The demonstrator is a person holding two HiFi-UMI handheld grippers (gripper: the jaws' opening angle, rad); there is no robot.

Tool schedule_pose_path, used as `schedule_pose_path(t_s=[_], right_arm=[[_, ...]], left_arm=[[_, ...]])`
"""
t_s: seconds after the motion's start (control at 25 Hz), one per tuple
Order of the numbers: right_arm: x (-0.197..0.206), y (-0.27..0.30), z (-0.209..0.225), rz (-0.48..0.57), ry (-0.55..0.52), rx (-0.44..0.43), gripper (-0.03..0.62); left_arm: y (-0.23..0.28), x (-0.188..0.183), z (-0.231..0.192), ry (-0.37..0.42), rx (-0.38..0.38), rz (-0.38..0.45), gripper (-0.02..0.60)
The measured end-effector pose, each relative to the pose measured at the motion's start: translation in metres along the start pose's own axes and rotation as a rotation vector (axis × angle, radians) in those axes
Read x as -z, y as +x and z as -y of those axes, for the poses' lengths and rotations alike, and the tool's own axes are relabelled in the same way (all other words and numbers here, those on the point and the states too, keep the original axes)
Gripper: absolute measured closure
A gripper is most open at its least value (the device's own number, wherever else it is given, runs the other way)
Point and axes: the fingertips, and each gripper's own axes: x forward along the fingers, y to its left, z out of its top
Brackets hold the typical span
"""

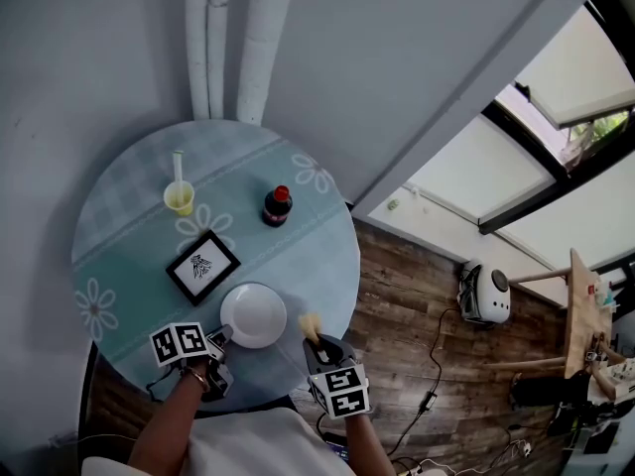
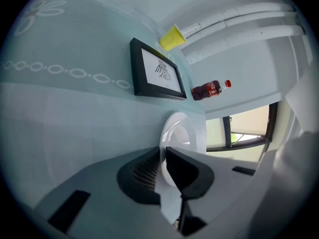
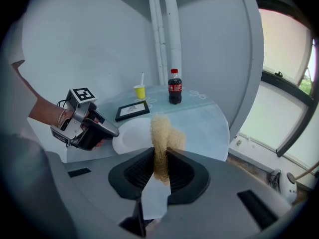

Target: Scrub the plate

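Observation:
A white plate (image 1: pixel 254 314) lies on the round pale-blue table (image 1: pixel 129 206) near its front edge. My left gripper (image 1: pixel 220 339) is shut on the plate's near-left rim; in the left gripper view the plate (image 2: pixel 180 133) stands edge-on between the jaws of the left gripper (image 2: pixel 163 169). My right gripper (image 1: pixel 316 346) is shut on a tan scrubbing sponge (image 1: pixel 310 325), which hovers just right of the plate. In the right gripper view the sponge (image 3: pixel 162 138) sticks up from the right gripper (image 3: pixel 160 167), with the plate (image 3: pixel 130 135) and the left gripper (image 3: pixel 115 131) behind it.
On the table stand a black-framed picture (image 1: pixel 202 266), a yellow cup with a straw (image 1: pixel 179 197) and a cola bottle (image 1: pixel 277 206). White pipes (image 1: pixel 230 38) run up the wall behind. Wood floor with cables and a white appliance (image 1: pixel 483 292) lies to the right.

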Motion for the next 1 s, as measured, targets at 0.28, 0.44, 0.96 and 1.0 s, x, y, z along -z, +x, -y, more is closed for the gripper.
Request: schedule_pose_path(t_s=[0.28,0.44,0.96,1.0], right_arm=[[-0.003,0.007,-0.016,-0.005,-0.04,-0.029,0.523],[-0.005,0.007,-0.014,-0.005,-0.051,-0.015,0.523],[-0.004,0.031,-0.019,-0.037,-0.023,-0.024,0.523],[-0.004,0.034,-0.016,-0.047,-0.028,-0.021,0.523]], left_arm=[[-0.006,-0.001,0.007,0.029,-0.032,0.058,0.546],[-0.019,-0.009,0.031,0.188,-0.008,0.124,0.56],[-0.043,-0.002,0.067,0.491,0.011,0.159,0.568],[-0.043,-0.001,0.072,0.514,0.015,0.161,0.568]])
